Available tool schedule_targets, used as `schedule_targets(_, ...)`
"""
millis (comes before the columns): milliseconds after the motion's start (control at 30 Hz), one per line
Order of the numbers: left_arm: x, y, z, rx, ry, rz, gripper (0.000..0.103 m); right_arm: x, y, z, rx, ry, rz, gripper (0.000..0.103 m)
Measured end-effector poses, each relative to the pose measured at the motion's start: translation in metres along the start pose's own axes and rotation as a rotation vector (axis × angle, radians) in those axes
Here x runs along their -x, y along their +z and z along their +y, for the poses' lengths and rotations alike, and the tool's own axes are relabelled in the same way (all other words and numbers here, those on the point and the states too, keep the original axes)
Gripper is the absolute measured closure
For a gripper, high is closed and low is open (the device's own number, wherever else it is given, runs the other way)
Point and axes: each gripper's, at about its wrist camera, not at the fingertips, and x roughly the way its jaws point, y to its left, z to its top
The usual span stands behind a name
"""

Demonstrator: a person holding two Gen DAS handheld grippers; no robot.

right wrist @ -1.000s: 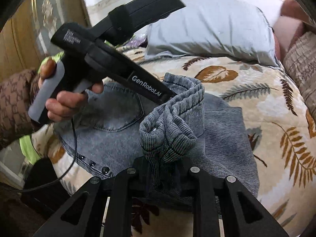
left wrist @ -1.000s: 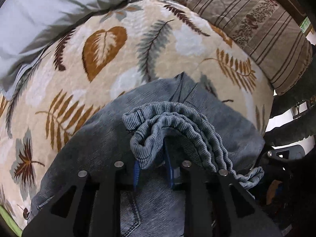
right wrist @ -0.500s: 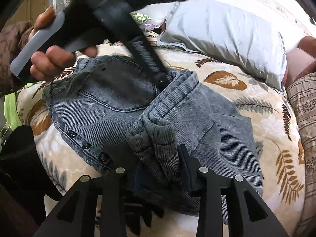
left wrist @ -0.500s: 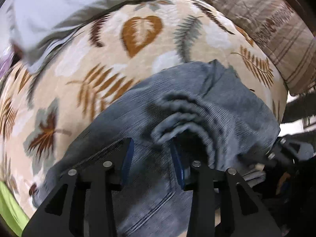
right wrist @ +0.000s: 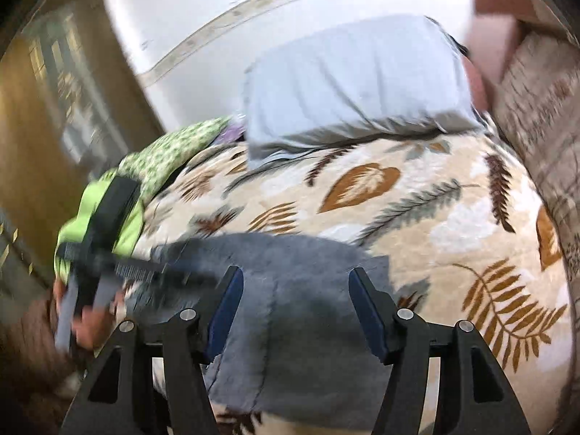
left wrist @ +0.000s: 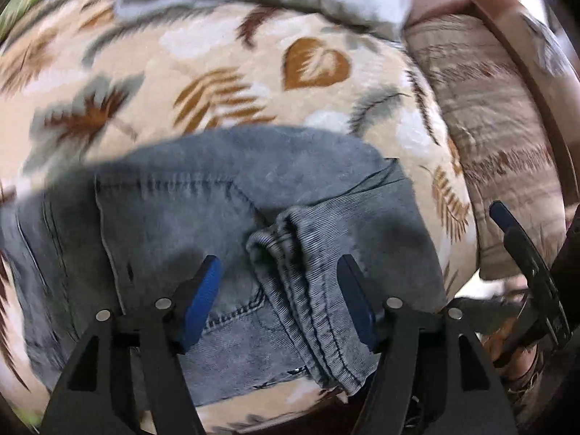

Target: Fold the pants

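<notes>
Grey denim pants (left wrist: 224, 214) lie folded on a leaf-patterned blanket (left wrist: 224, 58), with the bunched ribbed cuffs (left wrist: 297, 253) resting on top near the front. My left gripper (left wrist: 279, 290) is open just above the pants, its blue pads either side of the cuffs and holding nothing. My right gripper (right wrist: 293, 304) is open and empty over the folded pants (right wrist: 301, 311). The left gripper's black body and the hand holding it (right wrist: 94, 264) show blurred at the left of the right wrist view.
A pale blue pillow (right wrist: 355, 83) lies at the head of the bed. A brown striped cushion (left wrist: 489, 137) runs along the right side. Green fabric (right wrist: 145, 166) sits at the bed's left edge by a wooden wall.
Both grippers opened and let go of the cuffs, which dropped onto the folded pants. Both grippers have pulled back; the frames are motion-blurred.
</notes>
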Motion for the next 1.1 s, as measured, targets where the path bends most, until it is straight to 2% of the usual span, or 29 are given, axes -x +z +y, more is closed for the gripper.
schedule_targets(133,-0.011,-0.001,0.008,0.101,-0.030,0.058,0.037,-0.037,0.007,-0.022,-0.044,-0.014,0.118,0.040)
schedule_targets(300,-0.030,0.004,-0.007,0.094,-0.010,0.097,0.037,-0.076,-0.001,-0.048,-0.109,-0.076,0.209,0.040)
schedule_targets(400,-0.043,0.005,-0.008,0.118,-0.026,0.123,0.037,-0.091,-0.007,-0.053,-0.114,-0.085,0.251,0.040)
schedule_targets(467,-0.047,0.005,-0.010,0.134,-0.036,0.111,0.034,-0.102,-0.010,-0.055,-0.107,-0.092,0.273,0.040)
schedule_targets(500,-0.047,0.005,-0.012,0.141,-0.044,0.100,0.033,-0.106,-0.012,-0.055,-0.102,-0.090,0.283,0.047)
schedule_targets(533,-0.047,0.005,-0.013,0.141,-0.054,0.090,0.033,-0.108,-0.013,-0.056,-0.095,-0.084,0.288,0.066)
schedule_targets(600,-0.048,0.006,-0.016,0.153,-0.095,0.078,0.057,-0.111,-0.015,-0.055,-0.058,-0.098,0.286,0.079)
schedule_targets(633,-0.050,0.007,-0.019,0.155,-0.116,0.086,0.082,-0.110,-0.015,-0.056,-0.053,-0.096,0.276,0.085)
schedule_targets(667,-0.053,0.008,-0.022,0.149,-0.124,0.098,0.086,-0.106,-0.014,-0.059,-0.056,-0.091,0.258,0.088)
schedule_targets(733,-0.053,0.011,-0.031,0.123,-0.100,0.073,0.087,-0.099,-0.010,-0.063,-0.067,-0.085,0.226,0.093)
schedule_targets(900,-0.030,0.030,-0.048,0.062,-0.125,-0.022,0.088,-0.089,0.002,-0.072,-0.059,-0.070,0.198,0.095)
schedule_targets(967,-0.021,0.039,-0.053,0.032,-0.108,-0.075,0.088,-0.088,0.005,-0.076,-0.062,-0.070,0.189,0.095)
schedule_targets(1000,-0.021,0.043,-0.053,0.026,-0.089,-0.084,0.088,-0.089,0.007,-0.077,-0.064,-0.073,0.183,0.095)
schedule_targets(1100,-0.038,0.048,-0.040,0.072,-0.080,-0.032,0.088,-0.097,0.008,-0.084,-0.080,-0.084,0.186,0.096)
